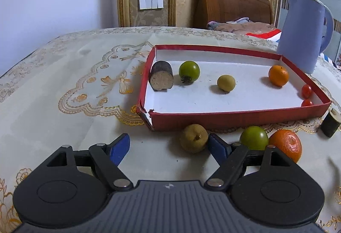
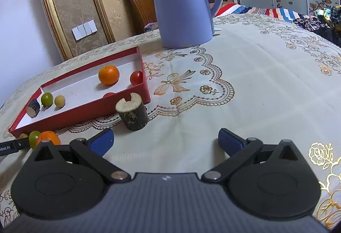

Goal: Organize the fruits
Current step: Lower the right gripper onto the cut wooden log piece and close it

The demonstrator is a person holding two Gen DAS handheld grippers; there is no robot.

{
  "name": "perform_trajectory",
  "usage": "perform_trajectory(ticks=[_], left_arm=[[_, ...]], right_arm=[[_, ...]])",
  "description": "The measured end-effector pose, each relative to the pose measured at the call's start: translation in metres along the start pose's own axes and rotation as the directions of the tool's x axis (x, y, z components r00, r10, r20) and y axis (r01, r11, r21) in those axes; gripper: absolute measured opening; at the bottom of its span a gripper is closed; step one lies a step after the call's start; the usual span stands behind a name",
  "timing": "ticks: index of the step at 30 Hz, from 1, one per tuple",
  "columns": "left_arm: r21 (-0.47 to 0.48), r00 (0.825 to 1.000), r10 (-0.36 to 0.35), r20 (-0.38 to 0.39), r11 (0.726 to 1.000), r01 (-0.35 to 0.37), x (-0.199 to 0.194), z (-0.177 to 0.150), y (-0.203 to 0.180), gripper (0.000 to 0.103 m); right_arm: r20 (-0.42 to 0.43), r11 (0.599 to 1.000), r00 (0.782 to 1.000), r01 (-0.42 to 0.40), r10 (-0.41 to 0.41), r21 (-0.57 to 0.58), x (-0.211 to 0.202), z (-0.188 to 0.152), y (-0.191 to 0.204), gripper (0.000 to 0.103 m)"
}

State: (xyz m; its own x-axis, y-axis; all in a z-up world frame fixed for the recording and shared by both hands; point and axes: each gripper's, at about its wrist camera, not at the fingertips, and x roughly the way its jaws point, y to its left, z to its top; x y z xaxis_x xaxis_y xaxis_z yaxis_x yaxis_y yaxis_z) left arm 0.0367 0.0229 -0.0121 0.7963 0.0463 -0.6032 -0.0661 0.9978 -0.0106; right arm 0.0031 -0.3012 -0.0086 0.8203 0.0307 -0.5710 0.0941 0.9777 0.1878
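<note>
A red tray (image 1: 234, 119) with a white floor holds a dark cane piece (image 1: 162, 78), a green fruit (image 1: 189, 72), a small yellow fruit (image 1: 226, 83), an orange (image 1: 278, 75) and two cherry tomatoes (image 1: 307, 91). On the cloth in front of it lie a brown fruit (image 1: 194, 138), a green fruit (image 1: 253, 138), an orange (image 1: 287, 144) and a second cane piece (image 1: 330, 124). My left gripper (image 1: 169, 145) is open, the brown fruit just inside its right finger. My right gripper (image 2: 166, 141) is open and empty, with the cane piece (image 2: 132, 113) standing ahead to its left beside the tray (image 2: 81, 109).
A tall blue kettle (image 1: 302, 34) (image 2: 183, 5) stands behind the tray's right end. An embroidered cream tablecloth (image 2: 234, 88) covers the round table. A wooden headboard (image 1: 230, 0) and bedding lie beyond the far edge, with a wall behind.
</note>
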Motion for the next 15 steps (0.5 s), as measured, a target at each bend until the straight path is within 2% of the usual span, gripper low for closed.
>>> perform_trajectory(ticks=[6,9,15], left_arm=[[0.035,1.000,0.027,-0.004,0.999,-0.027,0.001,0.000,-0.006,0.081],[0.010,0.999,0.031,-0.015,0.999,-0.031,0.003,0.001,-0.003,0.087],[0.011,0.999,0.035,-0.015,0.999,-0.035,0.004,0.002,-0.001,0.087]], right_arm=[[-0.007,1.000,1.000,0.018,-0.019,-0.021,0.005,0.005,0.007,0.103],[-0.001,0.999,0.999,0.034,-0.034,-0.013,0.012,0.011,0.010,0.103],[-0.001,0.989,0.998,0.059,-0.060,-0.139,0.029,0.019,0.034,0.103]])
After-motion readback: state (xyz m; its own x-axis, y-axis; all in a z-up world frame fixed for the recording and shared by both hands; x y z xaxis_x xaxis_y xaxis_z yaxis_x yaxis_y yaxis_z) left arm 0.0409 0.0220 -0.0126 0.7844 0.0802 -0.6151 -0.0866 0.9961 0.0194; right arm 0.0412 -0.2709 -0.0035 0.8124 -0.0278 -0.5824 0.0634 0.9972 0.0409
